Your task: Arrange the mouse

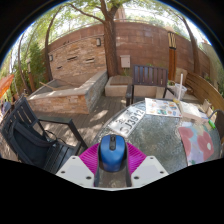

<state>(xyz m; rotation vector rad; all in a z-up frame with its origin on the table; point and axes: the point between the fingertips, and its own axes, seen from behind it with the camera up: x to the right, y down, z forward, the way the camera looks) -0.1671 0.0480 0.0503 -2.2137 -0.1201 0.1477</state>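
A blue computer mouse (111,152) with a dark scroll wheel sits between my gripper's (111,160) two fingers. The magenta pads (90,159) press against both of its sides, so the gripper is shut on the mouse. The mouse is held above a grey speckled tabletop (160,135) that stretches ahead and to the right.
A printed paper sheet (127,120) lies on the table just ahead. A colourful patterned mat (200,143) lies to the right. A black metal chair (35,135) stands to the left. Brick walls (150,45), a raised brick planter (65,95) and wooden benches (150,80) lie beyond.
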